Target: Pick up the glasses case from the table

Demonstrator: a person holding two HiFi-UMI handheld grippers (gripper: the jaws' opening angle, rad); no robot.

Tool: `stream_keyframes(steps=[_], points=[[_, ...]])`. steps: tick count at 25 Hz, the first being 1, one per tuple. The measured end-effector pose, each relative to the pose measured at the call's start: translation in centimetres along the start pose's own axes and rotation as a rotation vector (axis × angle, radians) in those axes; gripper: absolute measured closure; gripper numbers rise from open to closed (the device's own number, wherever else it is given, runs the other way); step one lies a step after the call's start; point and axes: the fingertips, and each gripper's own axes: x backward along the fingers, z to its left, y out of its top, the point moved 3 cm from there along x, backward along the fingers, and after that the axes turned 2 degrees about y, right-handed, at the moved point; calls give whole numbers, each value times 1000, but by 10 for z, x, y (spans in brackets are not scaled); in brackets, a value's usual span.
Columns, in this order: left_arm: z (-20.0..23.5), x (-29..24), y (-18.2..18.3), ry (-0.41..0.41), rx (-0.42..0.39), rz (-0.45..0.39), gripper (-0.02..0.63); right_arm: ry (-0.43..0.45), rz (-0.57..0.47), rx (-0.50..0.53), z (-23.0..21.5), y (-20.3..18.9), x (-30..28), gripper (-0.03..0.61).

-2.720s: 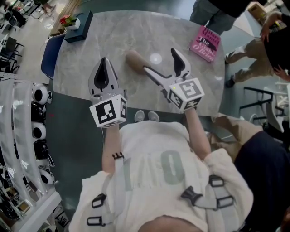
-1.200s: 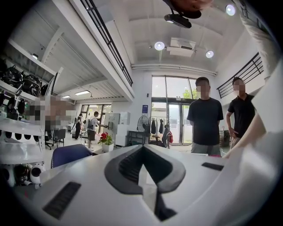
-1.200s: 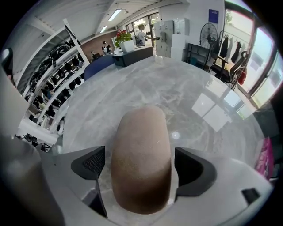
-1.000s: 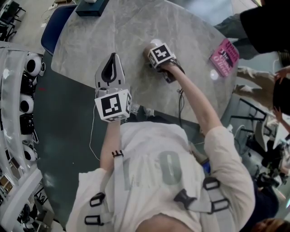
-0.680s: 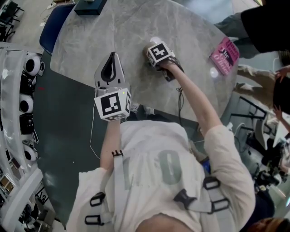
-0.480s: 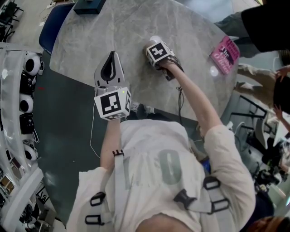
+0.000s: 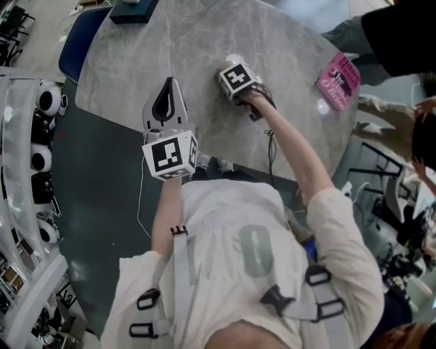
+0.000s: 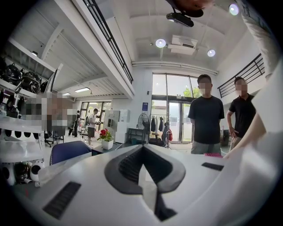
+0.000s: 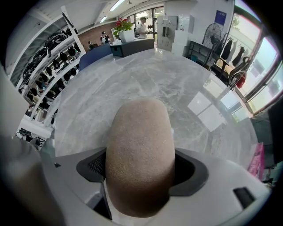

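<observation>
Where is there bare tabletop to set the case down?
Widest bare patch: the table between the dark box at its far-left edge and the glasses case. Also bare between case and pink book. Crowded only at the case, where the jaws of the right gripper are closing around it.

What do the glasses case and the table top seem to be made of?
Glasses case: probably faux leather or a suede-like covering, tan and matte, with a fine pebbled grain. Table top: marble or marble-look stone, grey and polished, with pale veining and bright window reflections.
</observation>
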Motion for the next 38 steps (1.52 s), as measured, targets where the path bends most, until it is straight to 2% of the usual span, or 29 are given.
stream_keyframes(steps=[7,11,14,18,23,26,34,38], points=[[-3,-3,7,-6,-8,-11,611,16,-33,-28,-9,9,-1,186],[-6,-2,15,-7,-20,-25,611,11,-135,-37,-19,32,23,186],[-7,-1,22,-8,-30,-42,611,2,-292,-54,-27,55,63,186],[-6,2,36,-6,-44,-71,611,-39,-575,-79,-32,76,137,186],[-8,10,58,-5,-69,-119,611,-53,-941,-136,-24,68,229,186],[-10,16,73,-5,-83,-156,611,-79,-1125,-135,-13,51,275,187],[-18,39,103,-1,-101,-224,611,-161,-1414,-116,10,2,344,187],[-22,50,107,4,-106,-238,611,-203,-1496,-99,19,-27,357,187]])
